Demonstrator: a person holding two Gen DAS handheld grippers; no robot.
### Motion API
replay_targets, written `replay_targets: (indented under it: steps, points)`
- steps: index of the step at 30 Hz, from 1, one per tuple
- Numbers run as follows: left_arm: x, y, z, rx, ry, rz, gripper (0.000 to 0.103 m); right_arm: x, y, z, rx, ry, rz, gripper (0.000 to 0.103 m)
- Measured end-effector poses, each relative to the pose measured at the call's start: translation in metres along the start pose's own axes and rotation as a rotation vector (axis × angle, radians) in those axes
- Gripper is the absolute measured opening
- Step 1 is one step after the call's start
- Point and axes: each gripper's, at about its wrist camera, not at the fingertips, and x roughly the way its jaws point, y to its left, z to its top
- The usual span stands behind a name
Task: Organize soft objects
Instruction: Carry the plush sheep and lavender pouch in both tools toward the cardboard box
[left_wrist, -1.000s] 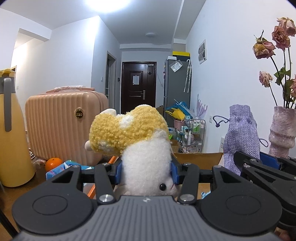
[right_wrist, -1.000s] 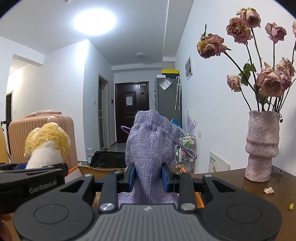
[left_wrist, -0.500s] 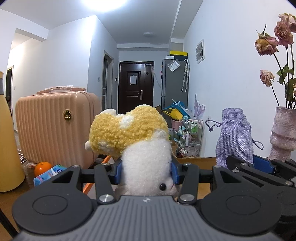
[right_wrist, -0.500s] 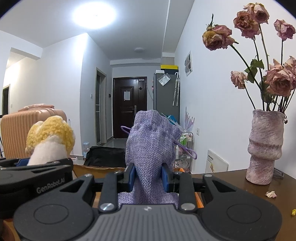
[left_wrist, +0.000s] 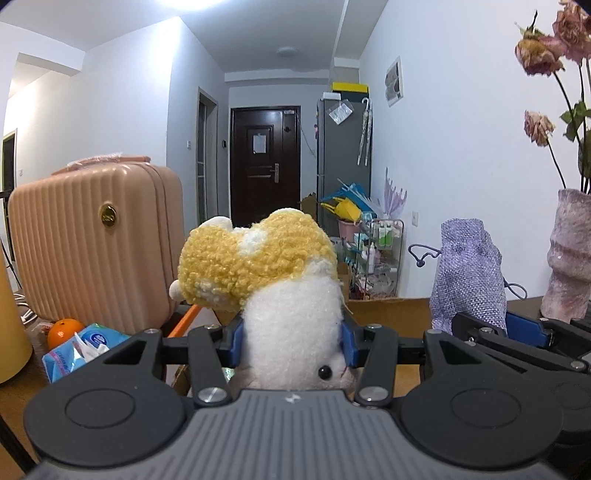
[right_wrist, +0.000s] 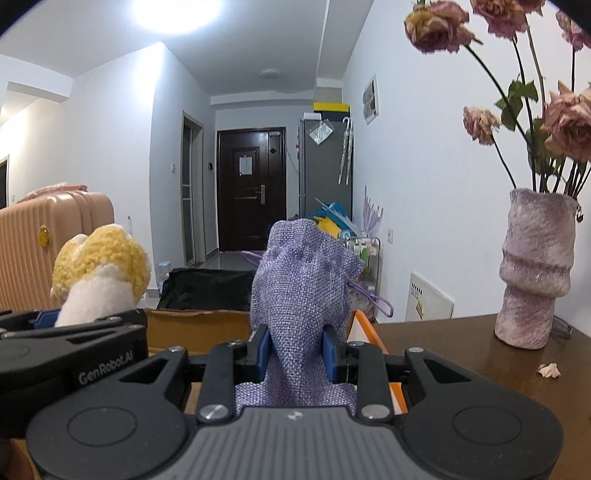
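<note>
Left wrist view showed the left gripper (left_wrist: 291, 341) clamped on the white body of a plush toy (left_wrist: 273, 280), its yellow curly head standing above the blue pads, held clear of the desk (right_wrist: 461, 343). Beside it, the right gripper (right_wrist: 295, 350) was pinched tight on a purple drawstring pouch (right_wrist: 303, 273), also carried in the air. Just ahead of both lay a cardboard box (right_wrist: 195, 325) (its inside was hidden from these views), probably the place for the soft things. To do this step well, each squeeze should be held steady, both loads brought fully over the box rim before any release, and the dangling cord (right_wrist: 373, 299) kept clear of the vase (right_wrist: 535, 269) with dried roses.
</note>
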Motion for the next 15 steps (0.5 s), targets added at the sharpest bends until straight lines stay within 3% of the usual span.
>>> replay_targets:
  steps: [15]
  points:
    - [0.029, 0.002, -0.005, 0.031, 0.071, -0.012, 0.049, 0.018, 0.002, -0.016, -0.009, 0.072, -0.003, 0.028]
